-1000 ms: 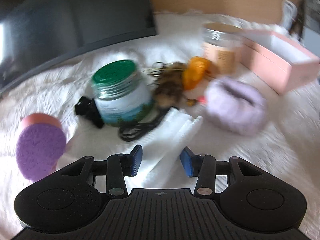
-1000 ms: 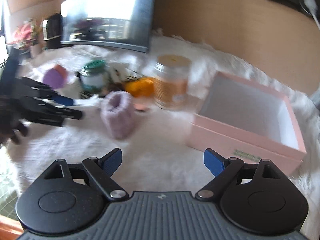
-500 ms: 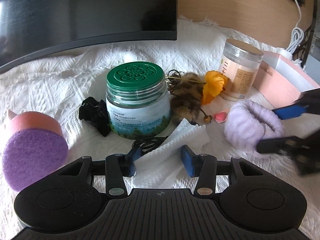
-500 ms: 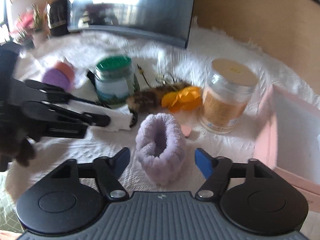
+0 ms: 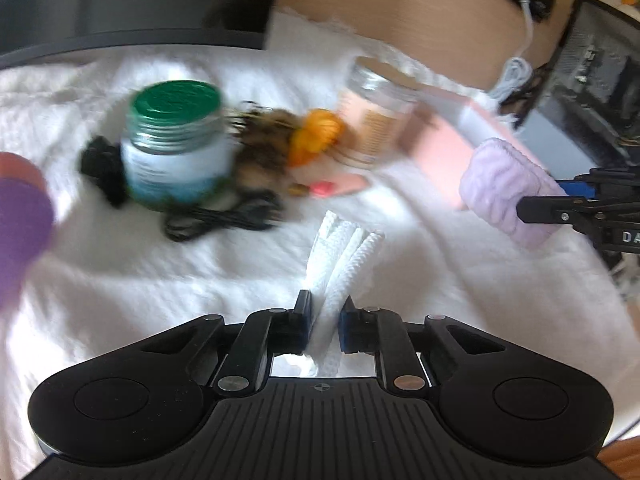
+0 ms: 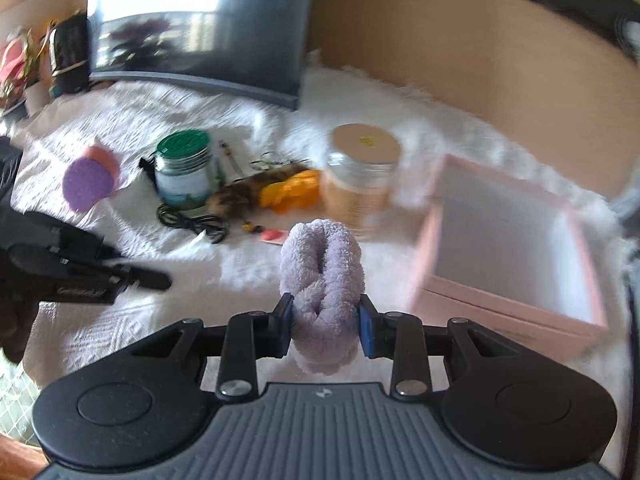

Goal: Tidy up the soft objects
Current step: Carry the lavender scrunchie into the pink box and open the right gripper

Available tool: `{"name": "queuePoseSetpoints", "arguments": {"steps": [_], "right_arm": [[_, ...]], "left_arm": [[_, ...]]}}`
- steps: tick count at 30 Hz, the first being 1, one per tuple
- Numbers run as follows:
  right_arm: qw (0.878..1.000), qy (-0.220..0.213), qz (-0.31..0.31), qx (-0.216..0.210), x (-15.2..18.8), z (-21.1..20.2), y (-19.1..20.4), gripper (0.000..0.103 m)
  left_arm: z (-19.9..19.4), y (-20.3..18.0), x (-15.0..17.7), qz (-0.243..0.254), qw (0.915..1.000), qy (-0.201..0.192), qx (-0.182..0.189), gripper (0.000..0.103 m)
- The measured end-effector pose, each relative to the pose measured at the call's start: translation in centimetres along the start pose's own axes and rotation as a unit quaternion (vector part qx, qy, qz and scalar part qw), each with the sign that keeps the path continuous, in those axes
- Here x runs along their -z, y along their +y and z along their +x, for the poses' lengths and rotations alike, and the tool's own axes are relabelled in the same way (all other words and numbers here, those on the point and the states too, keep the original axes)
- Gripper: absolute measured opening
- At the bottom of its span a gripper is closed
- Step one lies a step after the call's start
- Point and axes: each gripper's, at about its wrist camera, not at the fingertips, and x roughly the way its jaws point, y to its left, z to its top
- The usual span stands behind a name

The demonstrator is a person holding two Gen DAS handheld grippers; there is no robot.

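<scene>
While both soft things are being held up off the white cloth [image 6: 192,332], they are being pinched, one in each tool. A folded white paper towel [image 5: 340,256] is being squeezed between the nearly shut jaws of the left gripper [image 5: 323,322], low in the middle of the left view. A fluffy purple towel roll [image 6: 322,280] is being squeezed by the right gripper [image 6: 325,320], low in the middle of the right view. An open pink box [image 6: 508,248] is sitting at the right side of that view, near the roll. The thin towel could be dropped if the pinch is loosened. The tall jar [image 6: 362,176] beside the box could be knocked over if the roll is swung too wide.
</scene>
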Motion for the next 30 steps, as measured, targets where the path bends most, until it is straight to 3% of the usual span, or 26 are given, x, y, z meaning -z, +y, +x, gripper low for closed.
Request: {"name": "queuePoseSetpoints", "arguments": {"steps": [4,9,13,18,23,27,30], "right_arm": [[1.0,-0.005,0.003,0.027,2.3,-2.2,-2.5,0.032],[0.999,0.011,0.014,0.05,5.2,-3.5,-5.4,0.032],[0.998,0.0,0.031,0.063,6.2,-4.8,-7.7,0.032],[0.994,-0.033,0.063,0.08,6.5,-6.9,-10.4,0.032],[0.991,-0.052,0.087,0.086,6.6,-8.0,-12.7,0.032],[0.99,-0.054,0.098,0.091,6.6,-7.8,-13.7,0.032],[0.989,-0.053,0.098,0.095,6.8,-8.1,-14.3,0.032]], "left_arm": [[-0.5,-4.5,-0.3,0.028,0.9984,0.003,0.05,0.015],[1.2,-10.8,-0.8,0.096,0.9897,0.023,0.104,0.015],[1.9,-14.2,-3.6,0.106,0.9851,0.006,0.135,0.015],[2.0,-17.0,-9.5,0.114,0.982,-0.044,0.144,0.015],[4.4,-18.8,-16.1,0.112,0.9818,-0.092,0.123,0.016],[8.2,-19.6,-19.8,0.111,0.9828,-0.106,0.103,0.018],[11.8,-18.8,-21.1,0.065,0.986,-0.088,0.126,0.026]]}}
